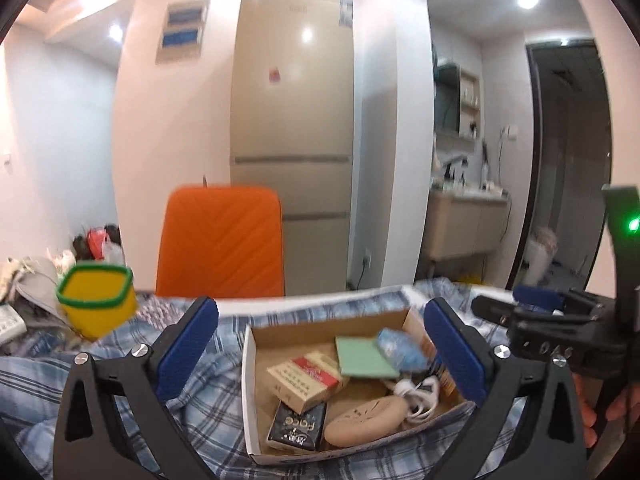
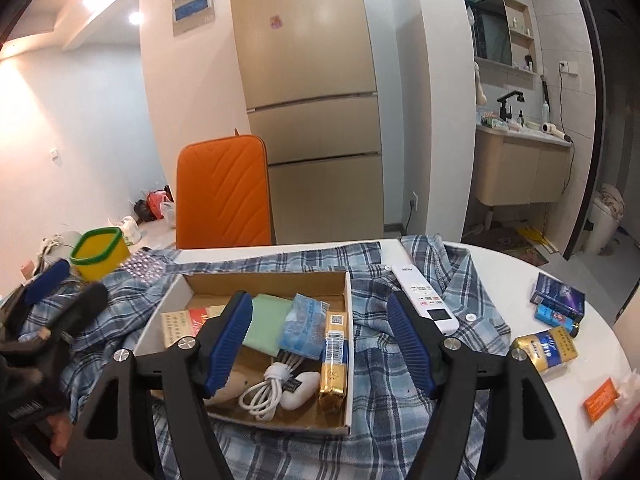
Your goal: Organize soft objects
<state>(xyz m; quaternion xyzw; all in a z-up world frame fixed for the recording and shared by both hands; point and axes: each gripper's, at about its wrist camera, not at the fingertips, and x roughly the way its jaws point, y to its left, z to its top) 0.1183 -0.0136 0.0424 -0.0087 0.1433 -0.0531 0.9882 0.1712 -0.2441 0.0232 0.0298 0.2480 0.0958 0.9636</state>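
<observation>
Below both parted claws [image 1: 320,344] [image 2: 320,340] sits the cardboard box [image 2: 182,286].

I counted one box [image 2: 182,280] on one plaid shirt [image 2: 400,400], one yellow cup [image 2: 100,254] near the table's left edge, one remote [image 2: 424,300], and three packs near the right edge: dark blue [image 2: 558,294], light blue [image 2: 554,316], gold [image 2: 546,350].

Orange chair [image 2: 224,194] — beige fridge [image 2: 308,80]
</observation>
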